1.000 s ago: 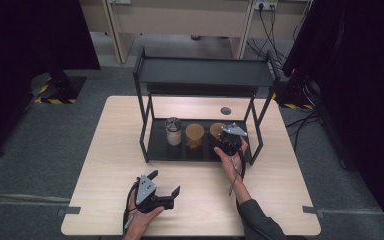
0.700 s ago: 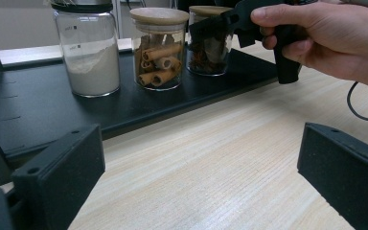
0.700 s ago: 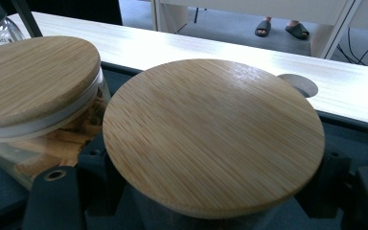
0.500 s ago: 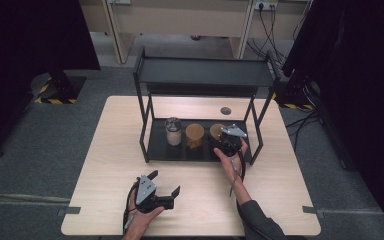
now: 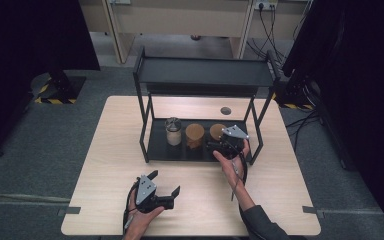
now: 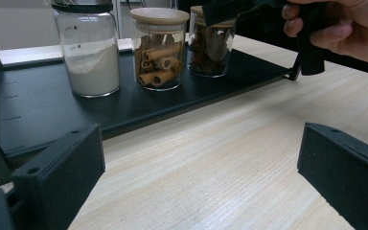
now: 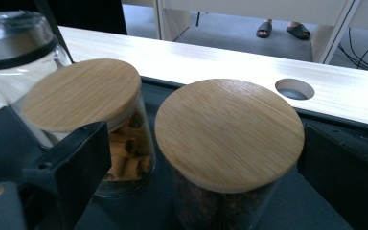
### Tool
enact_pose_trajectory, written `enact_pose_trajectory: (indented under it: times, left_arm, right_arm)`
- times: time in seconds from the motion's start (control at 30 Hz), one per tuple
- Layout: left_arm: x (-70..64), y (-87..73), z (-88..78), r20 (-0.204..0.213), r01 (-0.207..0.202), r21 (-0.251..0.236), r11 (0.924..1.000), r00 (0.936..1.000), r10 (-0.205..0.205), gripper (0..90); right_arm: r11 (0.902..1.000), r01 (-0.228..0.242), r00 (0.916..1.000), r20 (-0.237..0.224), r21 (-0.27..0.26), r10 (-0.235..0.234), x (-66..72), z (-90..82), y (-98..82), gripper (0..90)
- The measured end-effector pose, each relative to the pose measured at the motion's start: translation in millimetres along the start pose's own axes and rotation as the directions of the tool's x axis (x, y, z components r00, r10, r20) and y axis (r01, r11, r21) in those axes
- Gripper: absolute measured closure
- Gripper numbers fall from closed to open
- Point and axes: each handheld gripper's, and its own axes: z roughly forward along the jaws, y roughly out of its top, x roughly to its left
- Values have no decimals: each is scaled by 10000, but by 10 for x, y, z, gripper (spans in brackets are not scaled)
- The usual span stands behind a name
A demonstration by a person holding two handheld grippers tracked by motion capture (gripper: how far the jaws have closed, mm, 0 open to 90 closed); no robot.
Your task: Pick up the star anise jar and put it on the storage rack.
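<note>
Nearest: left hand-held gripper (image 5: 166, 186) sits low over the front of the worktop (image 5: 280, 200), jaws wide, nothing between them. It's well apart from the rack and looks idle.

Right hand-held gripper (image 5: 215, 146) is at the front right of the rack's lower shelf (image 5: 157, 150). Its jaws have just been opening. In the right gripper view they stand wide either side of the right-hand jar (image 7: 227, 153), and the pads look clear of the glass, though contact is hard to call.

That jar has a bamboo lid and dark spice inside. It stands upright on the lower shelf, rightmost of three, long axis vertical, lid up. The cinnamon-stick jar (image 6: 159, 48) is just beside it, then the metal-lidded jar of white powder (image 6: 90, 50). All three are upright in a row.

Step, my read: either a release just after setting the jar down, or jaws spread ahead of a grasp. The frames fit both.

Next move:
- If placing: back straight out toward the person, keeping clear of the rack's front right post (image 5: 258, 142) and the top shelf (image 5: 205, 72).
- If grasping: centre the pads on the glass below the lid, close square to the axis, and don't nudge the neighbour jar.
</note>
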Motion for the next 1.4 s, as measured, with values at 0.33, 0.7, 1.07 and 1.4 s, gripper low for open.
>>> enact_pose_trajectory:
  times: [0.33,0.7,1.07,1.4]
  left_arm:
    - [0,-2,-1,1,-3,-10,10000,10000,3,18]
    - [-1,-3,-1,0,-6,-14,10000,10000,6,18]
    - [0,-2,-1,-1,2,-13,10000,10000,-2,18]
    - [-2,-2,-1,1,-20,-10,10000,10000,20,18]
  right_arm:
    - [9999,-108,9999,-70,-136,107,9,-151,-23,46]
    - [9994,-183,9995,-256,-284,176,0,-274,-100,46]
    - [9989,-96,9980,-634,-460,66,-10,-400,-214,45]
    - [9986,-110,9971,-751,-524,71,-37,-483,-301,45]
